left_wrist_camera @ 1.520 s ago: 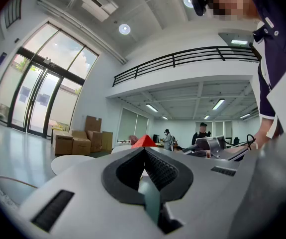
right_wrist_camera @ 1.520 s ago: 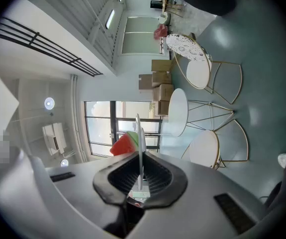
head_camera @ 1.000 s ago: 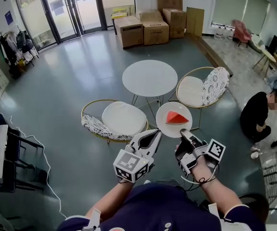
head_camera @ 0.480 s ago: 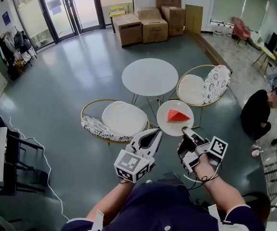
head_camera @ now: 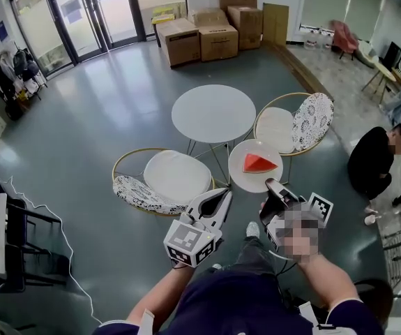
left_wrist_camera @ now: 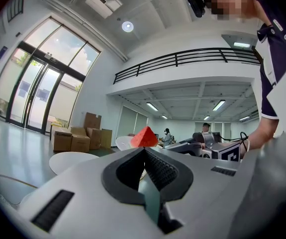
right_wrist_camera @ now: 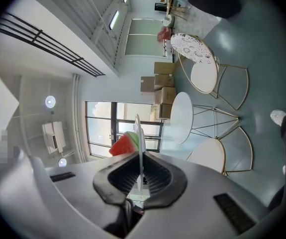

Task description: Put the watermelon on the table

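Observation:
A red watermelon slice (head_camera: 259,162) lies on a white plate (head_camera: 242,175) held out level over the floor, just in front of the round white table (head_camera: 213,113). My right gripper (head_camera: 273,185) is shut on the plate's near rim. In the right gripper view the plate (right_wrist_camera: 138,133) shows edge-on between the jaws, with the slice (right_wrist_camera: 124,144) on its left. My left gripper (head_camera: 224,195) hangs to the left of the plate, shut and empty. Its view shows the slice (left_wrist_camera: 143,137) just beyond the jaw tips and the table (left_wrist_camera: 73,160) to the left.
Two gold-framed chairs with white cushions flank the table, one at the near left (head_camera: 165,176) and one at the right (head_camera: 291,128). Cardboard boxes (head_camera: 207,33) stand at the back. A person (head_camera: 373,162) crouches at the right. A desk and dark chair (head_camera: 5,236) stand at the left.
Both grippers and the plate have drifted a little forward toward the round table. The grip on the plate is unchanged.

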Tool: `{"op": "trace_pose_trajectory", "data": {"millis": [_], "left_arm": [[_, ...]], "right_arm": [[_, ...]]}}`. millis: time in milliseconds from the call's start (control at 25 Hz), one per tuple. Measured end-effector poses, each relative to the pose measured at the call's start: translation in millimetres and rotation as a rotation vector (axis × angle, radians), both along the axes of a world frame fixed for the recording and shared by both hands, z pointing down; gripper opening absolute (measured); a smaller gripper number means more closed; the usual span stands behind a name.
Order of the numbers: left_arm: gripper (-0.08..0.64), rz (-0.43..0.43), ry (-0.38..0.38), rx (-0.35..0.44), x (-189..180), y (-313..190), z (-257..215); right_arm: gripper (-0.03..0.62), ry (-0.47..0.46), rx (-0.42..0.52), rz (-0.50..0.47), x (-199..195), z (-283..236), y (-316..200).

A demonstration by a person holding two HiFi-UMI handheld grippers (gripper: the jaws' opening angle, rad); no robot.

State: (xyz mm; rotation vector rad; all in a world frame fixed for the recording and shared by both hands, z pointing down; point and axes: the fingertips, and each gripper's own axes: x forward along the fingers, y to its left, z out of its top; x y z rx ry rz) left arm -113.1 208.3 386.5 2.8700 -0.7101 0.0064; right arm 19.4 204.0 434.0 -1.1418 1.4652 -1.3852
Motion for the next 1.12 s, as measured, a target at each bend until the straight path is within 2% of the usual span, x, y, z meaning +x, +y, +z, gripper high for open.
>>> {"op": "trace_pose_trajectory", "data": {"millis": [200,560,920,1120], "left_arm": [[0.005,-0.013,-0.007,-0.008,18.1,-30.3,6.8],[0.005,-0.048,-0.025,-0.034,74.7,-101.9,21.6],[0.005,-0.088,-0.063,-0.062,147.2,-185.3,36.8],[0.005,-0.14,-0.086,-0.065,176.9,-229.3,35.9]], "right_arm": [[0.015,-0.015,0.001,-0.001,21.6,4.1,-29.4],[0.015,-0.029,-0.027,-0.034,78.9,23.8,-102.5],[0.015,-0.032,-0.038,-0.104,144.6,37.6,-191.5],[0.015,-0.033,-0.064,-0.156,173.9,44.4,-236.3]]}}
